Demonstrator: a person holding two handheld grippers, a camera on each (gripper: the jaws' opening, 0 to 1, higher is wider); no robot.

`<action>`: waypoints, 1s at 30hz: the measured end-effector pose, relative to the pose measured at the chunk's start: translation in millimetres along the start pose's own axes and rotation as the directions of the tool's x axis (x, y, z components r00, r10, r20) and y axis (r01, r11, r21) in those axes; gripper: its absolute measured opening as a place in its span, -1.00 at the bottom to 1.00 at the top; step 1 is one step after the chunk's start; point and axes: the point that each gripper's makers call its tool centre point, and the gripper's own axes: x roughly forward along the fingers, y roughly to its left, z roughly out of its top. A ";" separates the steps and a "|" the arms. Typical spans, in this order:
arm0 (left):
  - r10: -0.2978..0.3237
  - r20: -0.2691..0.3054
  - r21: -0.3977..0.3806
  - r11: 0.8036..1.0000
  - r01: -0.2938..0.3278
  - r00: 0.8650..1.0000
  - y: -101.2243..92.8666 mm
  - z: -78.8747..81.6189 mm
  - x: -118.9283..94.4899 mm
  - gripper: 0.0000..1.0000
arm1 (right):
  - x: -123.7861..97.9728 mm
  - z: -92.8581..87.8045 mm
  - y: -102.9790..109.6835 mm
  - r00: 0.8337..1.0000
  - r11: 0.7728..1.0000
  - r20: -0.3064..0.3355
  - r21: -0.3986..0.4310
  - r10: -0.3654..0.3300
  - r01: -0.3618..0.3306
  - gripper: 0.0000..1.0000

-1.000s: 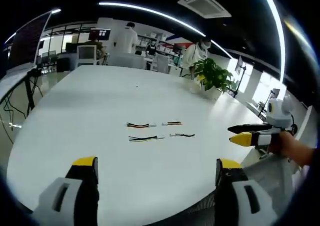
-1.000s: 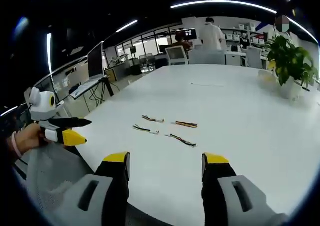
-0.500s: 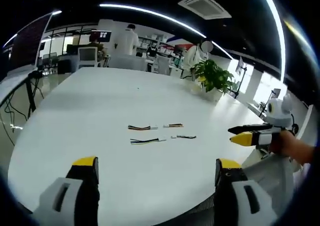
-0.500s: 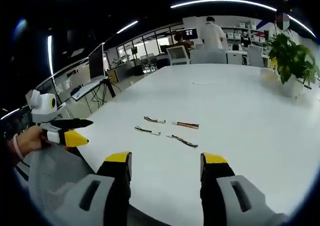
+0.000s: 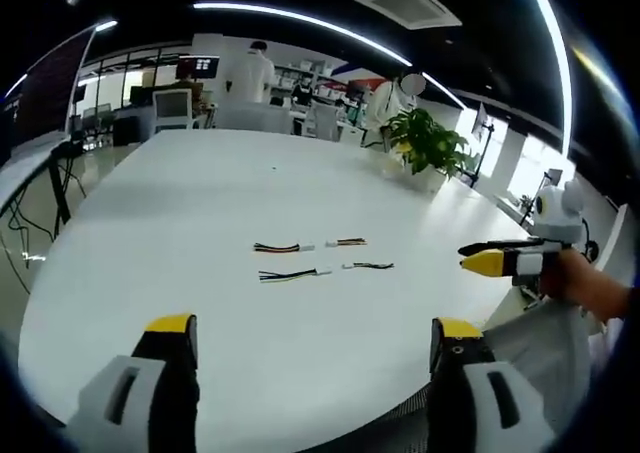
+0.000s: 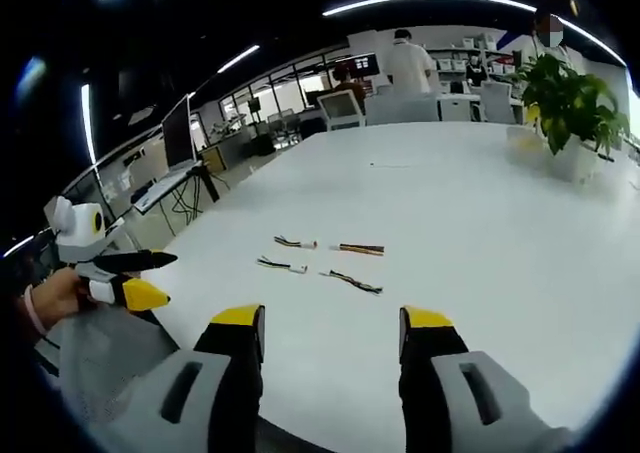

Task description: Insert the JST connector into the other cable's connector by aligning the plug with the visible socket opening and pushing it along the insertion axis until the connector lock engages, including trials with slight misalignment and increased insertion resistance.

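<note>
Left claw point(image 5: 312, 335) gapes wide and empty, right claw point(image 6: 330, 323) likewise, both hovering at the near edge of the white worktop point(image 5: 200, 193); four short cables point(image 5: 320, 257) lie loose mid-worktop, well ahead, untouched; potted plant point(image 5: 428, 145) beyond

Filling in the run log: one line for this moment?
left tongs: open | right tongs: open | four cables: untouched on white table | mating: not begun

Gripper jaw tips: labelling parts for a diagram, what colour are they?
Yellow tips on black jaws, clearest on the right gripper in the right gripper view.
</note>
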 end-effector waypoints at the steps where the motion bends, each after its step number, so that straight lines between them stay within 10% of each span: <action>1: 0.000 -0.002 0.002 1.000 0.000 1.000 -0.2 -0.2 0.1 0.90 | 0.2 -0.5 0.2 1.000 1.000 -0.003 0.000 0.001 -0.001 0.04; 30: -0.014 -0.014 0.015 1.000 0.015 1.000 -9.5 0.5 1.0 0.91 | 1.8 -5.0 -1.7 1.000 1.000 -0.026 -0.016 -0.008 0.008 0.04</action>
